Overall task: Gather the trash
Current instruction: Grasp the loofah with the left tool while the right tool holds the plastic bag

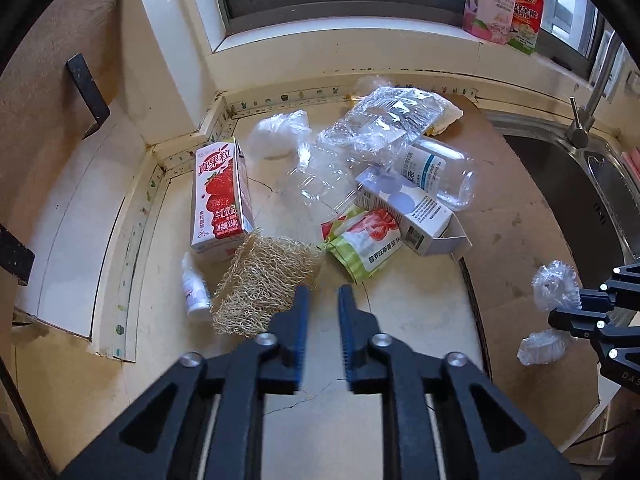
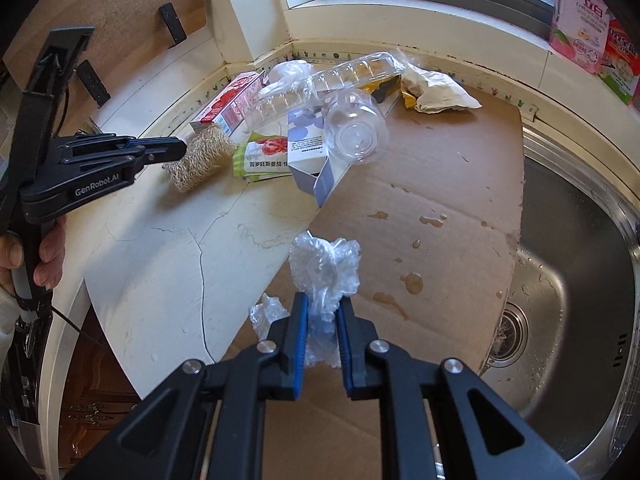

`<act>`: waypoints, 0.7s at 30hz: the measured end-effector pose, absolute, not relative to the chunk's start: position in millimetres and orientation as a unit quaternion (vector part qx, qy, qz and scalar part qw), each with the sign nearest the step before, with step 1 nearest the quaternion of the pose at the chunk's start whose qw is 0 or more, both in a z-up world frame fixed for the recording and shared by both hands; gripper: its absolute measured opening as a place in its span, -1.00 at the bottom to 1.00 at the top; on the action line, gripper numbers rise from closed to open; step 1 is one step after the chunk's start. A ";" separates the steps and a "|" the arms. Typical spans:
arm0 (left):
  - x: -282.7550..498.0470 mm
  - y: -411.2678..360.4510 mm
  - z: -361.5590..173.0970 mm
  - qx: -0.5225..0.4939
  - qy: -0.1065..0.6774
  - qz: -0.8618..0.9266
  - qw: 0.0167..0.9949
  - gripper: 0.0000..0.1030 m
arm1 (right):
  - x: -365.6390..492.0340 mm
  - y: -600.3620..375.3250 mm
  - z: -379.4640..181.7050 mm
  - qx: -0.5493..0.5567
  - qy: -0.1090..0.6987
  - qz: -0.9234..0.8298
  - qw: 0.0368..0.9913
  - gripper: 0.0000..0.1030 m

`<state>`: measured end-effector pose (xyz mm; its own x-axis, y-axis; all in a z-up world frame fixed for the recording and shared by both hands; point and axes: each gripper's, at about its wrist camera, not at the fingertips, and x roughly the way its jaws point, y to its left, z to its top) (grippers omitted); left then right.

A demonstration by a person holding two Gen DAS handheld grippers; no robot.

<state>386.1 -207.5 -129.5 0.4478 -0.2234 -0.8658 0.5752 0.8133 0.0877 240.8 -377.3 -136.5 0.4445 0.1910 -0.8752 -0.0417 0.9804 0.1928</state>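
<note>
My right gripper (image 2: pixel 323 300) is shut on a crumpled wad of clear plastic wrap (image 2: pixel 324 264), held just above the cardboard sheet (image 2: pixel 420 184). My left gripper (image 1: pixel 324 292) is open with nothing between its blue pads, just right of a tan loofah scrub (image 1: pixel 260 284). The trash pile lies beyond it: a strawberry milk carton (image 1: pixel 218 196), a small white bottle (image 1: pixel 194 286), a green tomato packet (image 1: pixel 364 244), a white box (image 1: pixel 416 212), a clear bottle (image 1: pixel 440 172), a clear plastic tray (image 1: pixel 376 128) and a white bag (image 1: pixel 280 134).
A steel sink (image 2: pixel 580 240) with a faucet (image 1: pixel 580 120) lies to the right, partly under the wet cardboard. Another plastic scrap (image 2: pixel 268 316) rests at the cardboard's near edge. Cleaner packs (image 1: pixel 488 4) stand on the window sill. A person's hand (image 2: pixel 48 252) holds the left gripper's handle.
</note>
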 end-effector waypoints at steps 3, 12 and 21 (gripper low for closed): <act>387.1 -204.4 -131.7 0.202 0.453 -0.236 0.836 0.75 | 241.5 -373.7 -137.7 0.075 0.524 0.074 0.845 -0.74; 426.1 -206.1 -168.9 0.228 0.483 -0.220 0.817 0.71 | 251.1 -375.9 -147.8 0.091 0.527 0.083 0.841 -0.74; 454.2 -193.6 -192.0 0.190 0.511 -0.203 0.813 0.10 | 257.4 -388.4 -154.9 0.106 0.531 0.079 0.837 -0.74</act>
